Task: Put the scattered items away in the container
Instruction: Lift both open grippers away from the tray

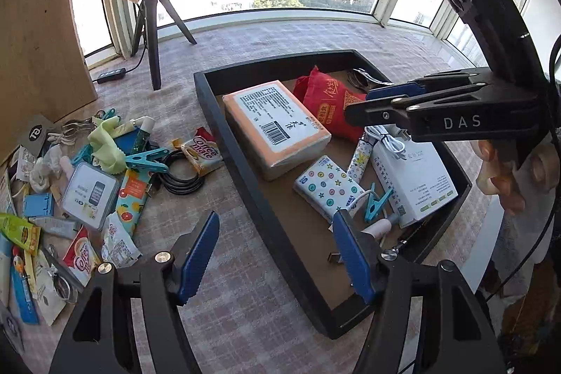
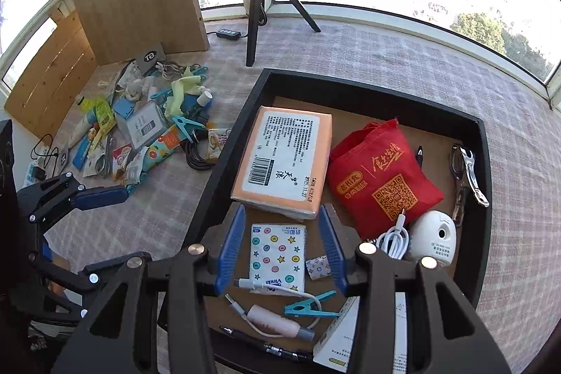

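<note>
While both claws hang over the checked cloth of the counter (image 1: 245, 321), neither has hold of anything. The left claw (image 1: 277, 260) gapes wide across the near rim of the black tray (image 2: 224, 156), one finger over the cloth, the other over the tray floor. The right claw (image 2: 282, 249) stands partly open above the star-patterned tissue pack (image 2: 278, 256), which lies between its fingers, apparently untouched, though the angle makes that hard to judge. Inside the tray lie an orange-edged tissue brick (image 2: 285, 160), a red cloth bag (image 2: 382, 181), a white charging cable (image 2: 394, 240) and a teal clothes peg (image 2: 310, 305). Well to the left, the scattered pile (image 1: 91, 184) of sachets, pegs and packets sits on the cloth outside the tray.
</note>
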Available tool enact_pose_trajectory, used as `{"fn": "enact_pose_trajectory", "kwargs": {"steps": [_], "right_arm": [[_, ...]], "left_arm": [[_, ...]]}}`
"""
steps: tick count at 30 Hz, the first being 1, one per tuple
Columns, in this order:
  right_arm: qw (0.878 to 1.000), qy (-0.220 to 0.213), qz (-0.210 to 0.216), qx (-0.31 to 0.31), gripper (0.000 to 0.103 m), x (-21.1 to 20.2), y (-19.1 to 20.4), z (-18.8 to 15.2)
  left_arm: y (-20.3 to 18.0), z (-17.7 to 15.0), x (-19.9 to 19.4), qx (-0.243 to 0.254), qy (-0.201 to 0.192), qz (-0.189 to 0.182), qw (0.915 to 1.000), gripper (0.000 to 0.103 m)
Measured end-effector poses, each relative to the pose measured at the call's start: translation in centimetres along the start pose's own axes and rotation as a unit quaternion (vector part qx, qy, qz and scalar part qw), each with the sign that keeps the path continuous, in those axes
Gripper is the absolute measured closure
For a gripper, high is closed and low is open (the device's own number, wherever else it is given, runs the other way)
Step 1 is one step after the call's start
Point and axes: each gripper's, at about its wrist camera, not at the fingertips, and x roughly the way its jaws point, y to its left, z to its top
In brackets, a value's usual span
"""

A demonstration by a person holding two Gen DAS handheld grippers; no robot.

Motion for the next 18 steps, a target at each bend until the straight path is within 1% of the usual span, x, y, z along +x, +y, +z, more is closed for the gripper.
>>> {"fn": "enact_pose_trajectory", "kwargs": {"steps": [5,9,11,13,18], "right_arm": [[0.996,0.008,0.014,-0.092,0.06,2.0,4.8,2.7],[0.989,0.02,0.026,-0.147,0.059,4.2,7.7,4.8],[0.985,0.029,0.025,-0.166,0.058,5.5,8.8,5.8],[0.981,0.038,0.03,-0.185,0.058,6.8,9.7,6.6],[0.969,0.061,0.031,-0.236,0.057,10.1,11.9,7.9]], "left_arm": [[6.8,0.1,-0.6,-0.026,0.013,0.061,0.9977,0.039],[11.4,0.4,-0.3,-0.035,0.031,0.094,0.9944,0.035],[12.9,0.7,0.2,-0.025,0.042,0.108,0.993,0.03],[14.0,0.9,0.7,-0.013,0.051,0.118,0.9916,0.03],[15.5,1.7,2.5,0.014,0.074,0.125,0.9893,0.03]]}}
